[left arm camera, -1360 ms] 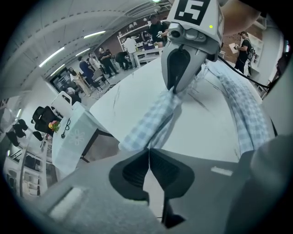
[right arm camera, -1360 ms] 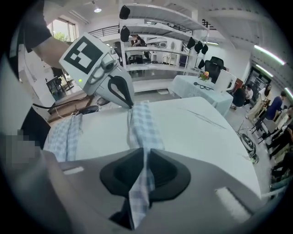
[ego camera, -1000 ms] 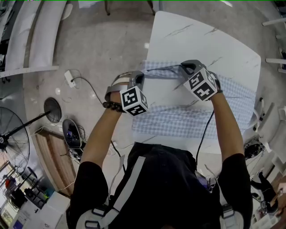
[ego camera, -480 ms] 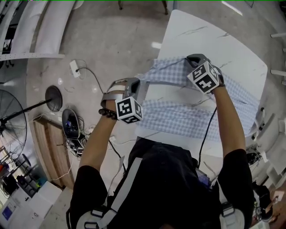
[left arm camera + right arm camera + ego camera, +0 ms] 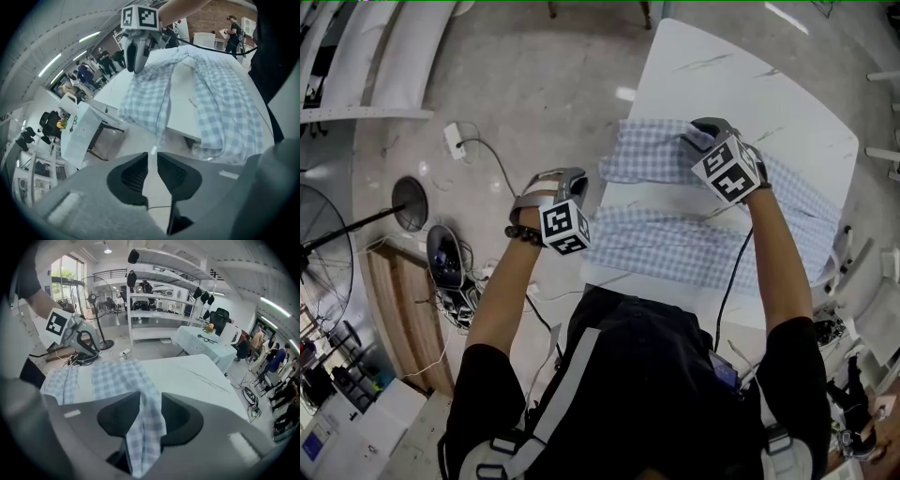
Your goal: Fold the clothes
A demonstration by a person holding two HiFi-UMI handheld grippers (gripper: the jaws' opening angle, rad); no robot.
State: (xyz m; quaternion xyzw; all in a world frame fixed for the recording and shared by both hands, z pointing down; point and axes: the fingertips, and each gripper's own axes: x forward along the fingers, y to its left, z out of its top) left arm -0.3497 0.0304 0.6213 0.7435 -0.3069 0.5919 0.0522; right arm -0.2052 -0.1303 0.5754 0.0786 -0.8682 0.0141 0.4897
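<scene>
Checked cloth (image 5: 123, 380) between newly parted tongs (image 5: 150, 397)

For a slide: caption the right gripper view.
Checked cloth lies between the just-opened jaws of the right gripper, over the white table.

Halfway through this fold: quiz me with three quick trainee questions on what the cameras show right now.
1. True or false: the left gripper holds the checked cloth.
2. What lies between the jaws of the right gripper? A) a cable B) the checked cloth C) nothing
3. Fill in: the checked cloth is spread on a white ____.

Key:
1. False. Its jaws have just been opening; they stand slightly apart with nothing between them.
2. B. Its jaws have just been opening, and the cloth hangs loosely between them.
3. table
</scene>
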